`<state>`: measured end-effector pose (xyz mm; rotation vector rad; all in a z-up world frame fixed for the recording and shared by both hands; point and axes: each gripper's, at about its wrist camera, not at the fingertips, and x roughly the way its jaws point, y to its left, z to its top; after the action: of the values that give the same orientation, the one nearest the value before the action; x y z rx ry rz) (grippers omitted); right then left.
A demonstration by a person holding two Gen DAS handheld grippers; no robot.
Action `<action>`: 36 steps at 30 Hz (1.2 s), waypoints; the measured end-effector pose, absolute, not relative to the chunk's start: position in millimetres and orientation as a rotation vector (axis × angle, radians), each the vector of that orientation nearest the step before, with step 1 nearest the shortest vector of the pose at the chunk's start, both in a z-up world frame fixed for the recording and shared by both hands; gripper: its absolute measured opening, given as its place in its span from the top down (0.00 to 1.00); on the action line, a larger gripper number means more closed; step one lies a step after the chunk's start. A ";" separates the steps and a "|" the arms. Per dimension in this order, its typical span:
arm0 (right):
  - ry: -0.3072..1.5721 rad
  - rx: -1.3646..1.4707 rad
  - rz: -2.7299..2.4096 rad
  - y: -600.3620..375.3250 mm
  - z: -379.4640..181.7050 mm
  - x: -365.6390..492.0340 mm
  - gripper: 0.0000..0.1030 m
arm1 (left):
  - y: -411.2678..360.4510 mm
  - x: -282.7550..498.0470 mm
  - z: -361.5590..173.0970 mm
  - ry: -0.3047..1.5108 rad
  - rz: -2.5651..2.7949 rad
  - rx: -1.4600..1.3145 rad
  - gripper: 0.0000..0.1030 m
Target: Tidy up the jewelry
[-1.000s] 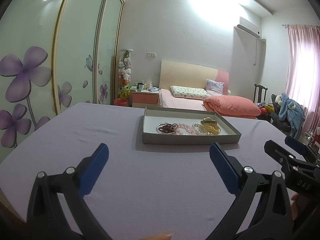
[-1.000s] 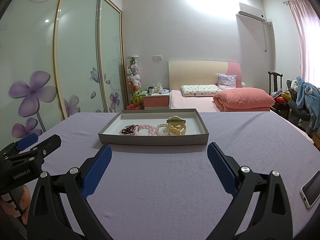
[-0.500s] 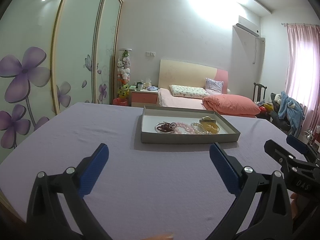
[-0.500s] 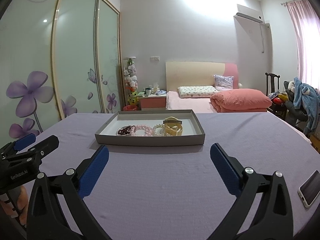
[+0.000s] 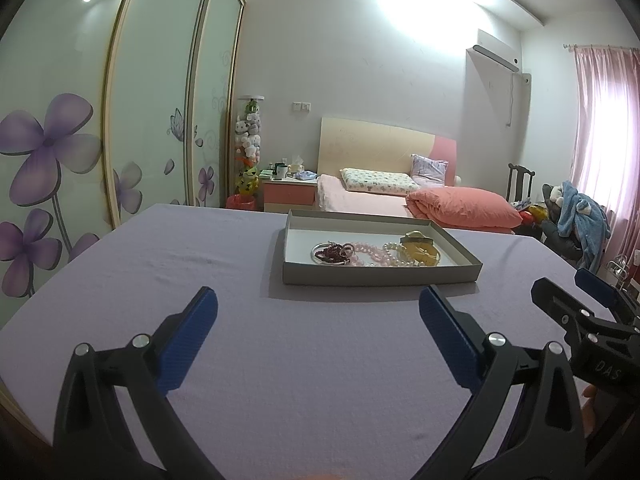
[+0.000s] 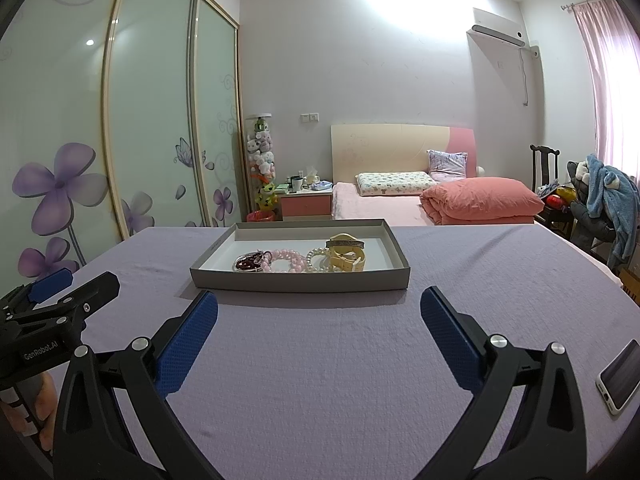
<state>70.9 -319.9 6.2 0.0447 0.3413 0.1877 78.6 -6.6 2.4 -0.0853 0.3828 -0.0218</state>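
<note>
A purple cloth (image 6: 320, 360) is spread flat across the near surface. At four o'clock in the right wrist view, a phone (image 6: 620, 376) is seen lying face up on it, near the edge. At nine o'clock, sliding wardrobe doors (image 5: 120, 120) are seen, painted with purple flowers. At twelve o'clock, a bed (image 6: 400, 200) is set against the far wall, with a folded pink duvet (image 6: 480, 200) and a patterned pillow (image 6: 394, 182) laid on it. At eleven o'clock, a pink nightstand (image 6: 306, 204) is placed beside the bed, with a tall tube of plush toys (image 6: 262, 160) next to it. At two o'clock, an air conditioner (image 5: 496, 54) is mounted high, and pink curtains (image 5: 608, 140) are lit by daylight at three o'clock, above a blue garment (image 6: 612, 200) draped on a chair.
</note>
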 end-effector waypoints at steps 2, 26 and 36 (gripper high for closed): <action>0.341 0.046 0.187 -320.1 6.1 71.0 0.02 | -6.6 78.1 2.3 0.381 -0.021 -0.084 0.04; 0.344 0.059 0.182 -322.6 4.3 70.9 0.02 | -8.0 81.3 4.4 0.379 -0.026 -0.074 0.04; 0.344 0.058 0.182 -322.6 4.2 71.2 0.02 | -7.2 81.0 5.2 0.378 -0.026 -0.074 0.04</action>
<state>71.2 -322.6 4.2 0.0582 0.3439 0.1818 81.0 -7.2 5.2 -0.0743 0.3783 -0.0259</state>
